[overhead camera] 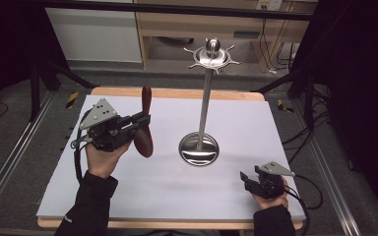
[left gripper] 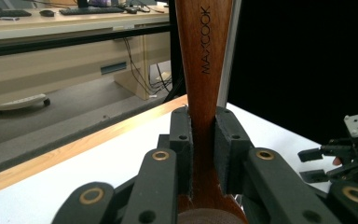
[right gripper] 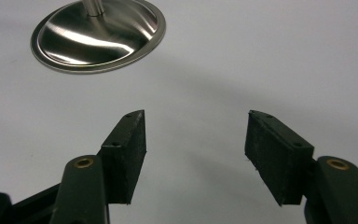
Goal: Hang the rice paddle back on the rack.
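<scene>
My left gripper (overhead camera: 143,119) is shut on a dark wooden spoon (overhead camera: 144,123), held upright above the white mat with its handle up and its bowl down. In the left gripper view the jaws clamp the spoon's (left gripper: 204,70) narrow neck, where "MAXCOOK" is printed. A steel utensil stand (overhead camera: 205,88) rises mid-table from a round base (overhead camera: 199,149), with a ring of hooks (overhead camera: 211,56) on top. My right gripper (overhead camera: 244,179) rests near the front right, open and empty. In the right gripper view its pads (right gripper: 128,154) are wide apart, and the stand's base (right gripper: 98,35) lies ahead.
A white mat (overhead camera: 167,196) covers the wooden table (overhead camera: 177,92). Black frame legs and cables stand at both sides on the floor. A wooden cabinet (overhead camera: 226,24) is behind the table. In the left gripper view my right gripper (left gripper: 349,156) appears far right.
</scene>
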A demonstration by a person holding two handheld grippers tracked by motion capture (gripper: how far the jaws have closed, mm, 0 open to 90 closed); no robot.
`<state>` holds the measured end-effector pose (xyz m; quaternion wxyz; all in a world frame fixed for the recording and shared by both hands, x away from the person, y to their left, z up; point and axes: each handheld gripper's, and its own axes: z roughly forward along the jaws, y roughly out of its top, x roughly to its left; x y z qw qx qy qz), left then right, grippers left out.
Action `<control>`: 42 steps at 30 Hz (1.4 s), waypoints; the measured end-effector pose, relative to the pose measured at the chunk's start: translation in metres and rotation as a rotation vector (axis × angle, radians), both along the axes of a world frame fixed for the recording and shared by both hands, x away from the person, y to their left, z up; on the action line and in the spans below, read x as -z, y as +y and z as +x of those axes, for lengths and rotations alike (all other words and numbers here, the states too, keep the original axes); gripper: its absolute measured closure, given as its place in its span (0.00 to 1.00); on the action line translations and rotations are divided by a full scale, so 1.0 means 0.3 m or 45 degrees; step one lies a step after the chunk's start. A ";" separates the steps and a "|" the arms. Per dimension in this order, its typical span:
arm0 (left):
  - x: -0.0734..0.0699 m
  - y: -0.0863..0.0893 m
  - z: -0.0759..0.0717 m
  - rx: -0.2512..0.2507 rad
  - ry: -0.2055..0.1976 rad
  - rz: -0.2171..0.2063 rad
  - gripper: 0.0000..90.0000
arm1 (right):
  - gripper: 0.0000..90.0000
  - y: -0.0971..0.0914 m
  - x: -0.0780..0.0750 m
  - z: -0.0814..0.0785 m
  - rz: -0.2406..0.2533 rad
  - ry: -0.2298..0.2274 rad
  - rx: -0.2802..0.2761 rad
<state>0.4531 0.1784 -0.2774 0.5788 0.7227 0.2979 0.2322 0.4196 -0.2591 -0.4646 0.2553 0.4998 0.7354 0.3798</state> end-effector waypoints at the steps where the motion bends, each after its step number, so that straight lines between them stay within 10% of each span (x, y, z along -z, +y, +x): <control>1: -0.003 -0.001 0.002 0.005 0.007 -0.003 0.87 | 0.43 0.000 0.000 0.001 0.000 0.000 0.000; 42: -0.139 -0.153 0.057 0.102 -0.034 0.010 0.87 | 0.43 -0.003 -0.002 0.000 0.003 -0.003 -0.005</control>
